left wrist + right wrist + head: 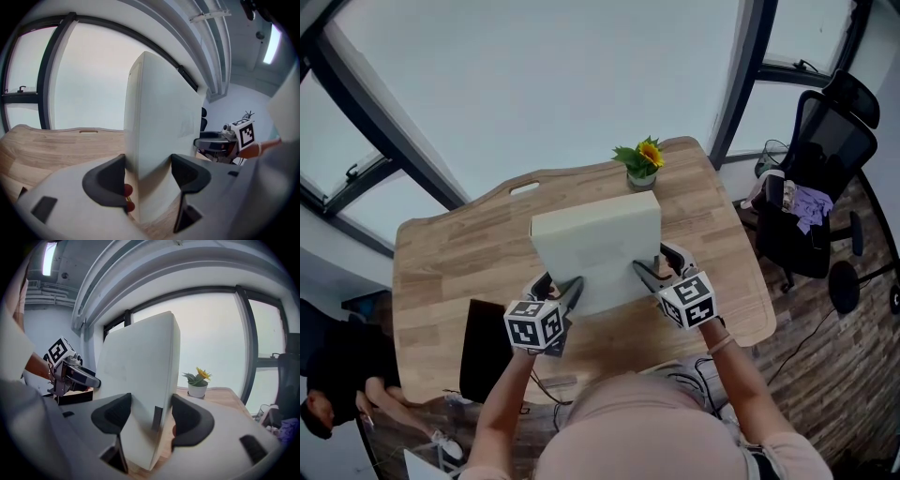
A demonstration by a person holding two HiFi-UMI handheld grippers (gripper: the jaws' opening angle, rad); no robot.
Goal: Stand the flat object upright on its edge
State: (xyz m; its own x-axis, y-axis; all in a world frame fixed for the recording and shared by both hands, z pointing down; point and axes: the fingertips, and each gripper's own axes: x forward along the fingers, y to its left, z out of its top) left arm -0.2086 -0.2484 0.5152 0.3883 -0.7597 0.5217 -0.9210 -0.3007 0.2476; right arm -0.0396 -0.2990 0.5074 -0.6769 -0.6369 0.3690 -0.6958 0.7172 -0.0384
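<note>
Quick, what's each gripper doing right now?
Left gripper: closed on the white box.
Right gripper: closed on the same white box.

Corners out of sight
The white box [598, 246] has both lower corners covered by the left gripper [562, 284] and right gripper [654, 261] (whether it rests on the table [441, 272] cannot be told).

The white panel [598, 248] rises in the middle of the table [441, 272], with the left claw [565, 295] and right claw [649, 272] each clamped on a near corner, so it blocks any pass straight across. A potted sunflower [643, 164] just beyond its far edge crowds that side. A black slab [483, 352] takes the near left. The far left and the right margin offer open wood. An office chair [816, 178] stands off right, well apart.
</note>
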